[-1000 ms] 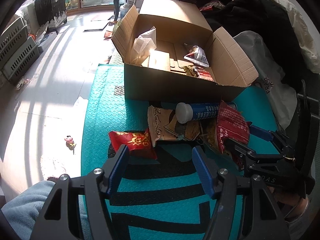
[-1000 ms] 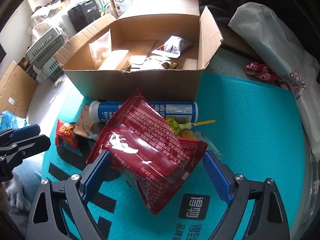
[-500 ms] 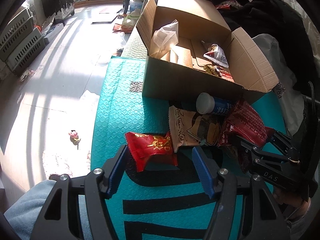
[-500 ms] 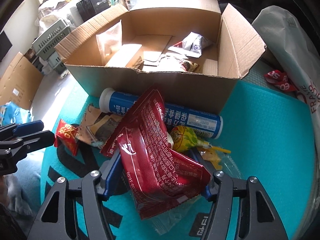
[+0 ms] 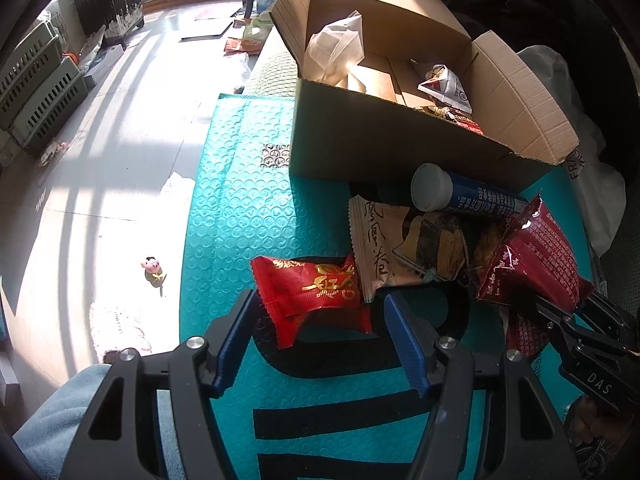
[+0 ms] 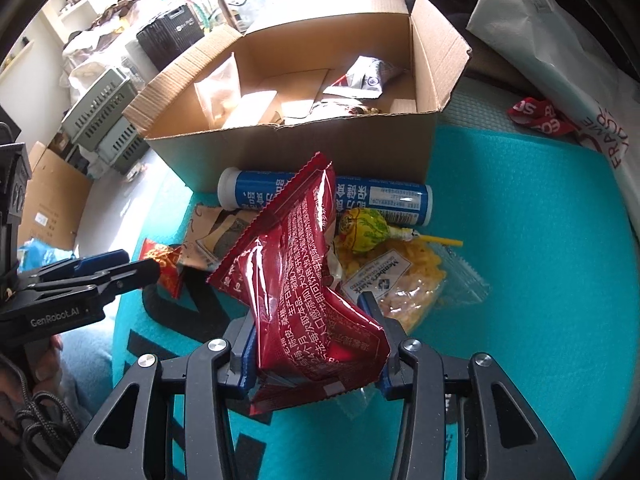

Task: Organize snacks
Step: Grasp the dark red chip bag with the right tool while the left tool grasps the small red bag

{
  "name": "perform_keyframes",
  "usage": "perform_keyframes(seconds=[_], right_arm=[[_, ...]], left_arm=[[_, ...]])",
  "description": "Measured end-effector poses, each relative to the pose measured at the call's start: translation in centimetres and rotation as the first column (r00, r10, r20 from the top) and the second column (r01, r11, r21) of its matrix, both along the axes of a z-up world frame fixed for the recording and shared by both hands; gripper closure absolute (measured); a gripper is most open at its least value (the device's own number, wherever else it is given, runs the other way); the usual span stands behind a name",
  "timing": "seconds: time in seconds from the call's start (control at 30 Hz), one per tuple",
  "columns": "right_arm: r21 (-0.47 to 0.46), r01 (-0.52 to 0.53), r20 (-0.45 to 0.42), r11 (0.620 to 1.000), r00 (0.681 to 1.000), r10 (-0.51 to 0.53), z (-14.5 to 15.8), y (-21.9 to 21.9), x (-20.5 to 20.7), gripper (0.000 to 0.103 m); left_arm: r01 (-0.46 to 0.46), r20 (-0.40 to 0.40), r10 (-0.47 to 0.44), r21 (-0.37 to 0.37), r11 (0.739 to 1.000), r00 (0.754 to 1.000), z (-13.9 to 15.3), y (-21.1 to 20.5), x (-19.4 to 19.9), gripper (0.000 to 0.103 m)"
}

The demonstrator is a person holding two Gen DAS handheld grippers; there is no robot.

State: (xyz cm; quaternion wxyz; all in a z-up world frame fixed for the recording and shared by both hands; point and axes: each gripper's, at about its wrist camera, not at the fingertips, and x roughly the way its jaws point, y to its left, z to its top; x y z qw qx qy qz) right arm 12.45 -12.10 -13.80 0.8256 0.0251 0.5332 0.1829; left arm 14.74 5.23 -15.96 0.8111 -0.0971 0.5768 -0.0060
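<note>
While held: the right gripper (image 6: 316,344) is clamped on the dark red packet (image 6: 308,280), near the box (image 6: 320,148).
Left gripper (image 5: 320,336): jaws wide, straddling the small red packet (image 5: 316,292) (nothing gripped).
Handling: light, crinkly, slippery; pinch the sealed edge.

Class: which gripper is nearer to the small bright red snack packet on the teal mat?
Left. The left gripper straddles the bright red packet, fingers open; the right gripper clamps the dark red bag further right.

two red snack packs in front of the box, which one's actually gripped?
The dark red packet, clamped in the right hand-held gripper. The bright red gold-lettered pack lies loose on the teal mat, between the open left hand-held gripper's fingers.
</note>
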Motion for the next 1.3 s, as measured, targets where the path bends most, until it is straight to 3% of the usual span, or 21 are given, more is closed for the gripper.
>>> perform_keyframes(seconds=[0.17,0.4,0.53,0.6,1.13,1.3], right_arm=[[0.014,0.019,-0.021,1.0,1.0,-0.019,0.0,0.0,-0.1,0.06],[0.022,0.012,-0.042,1.0,0.999,-0.012,-0.4,0.3,-0.5,0.06],[0.027,0.012,-0.042,1.0,0.999,-0.011,-0.3,0.3,-0.7,0.06],[0.028,0.013,-0.043,1.0,0.999,-0.012,-0.2,0.3,-0.6,0.06],[0.039,0.023,-0.054,0.999,0.998,-0.02,0.5,-0.5,-3.9,0.06],[0.023,0.021,-0.09,1.0,0.996,-0.019,-0.4,-0.9,-5.5,0.06]], left_arm=[[-0.006,-0.041,0.006,0.008,1.0,0.999,-1.4,-0.1,0.6,0.039],[-0.02,-0.013,0.02,0.014,1.0,1.0,-1.7,0.0,0.8,0.039],[-0.006,0.007,0.006,0.002,1.0,1.0,-1.7,0.3,0.3,0.055],[-0.003,0.006,0.003,0.003,1.0,1.0,-1.8,0.2,0.3,0.056],[0.057,-0.064,-0.061,-0.062,0.996,0.996,-1.2,-2.8,-4.6,0.059],[0.124,-0.051,-0.125,-0.021,0.992,0.991,-0.8,-5.2,-5.8,0.059]])
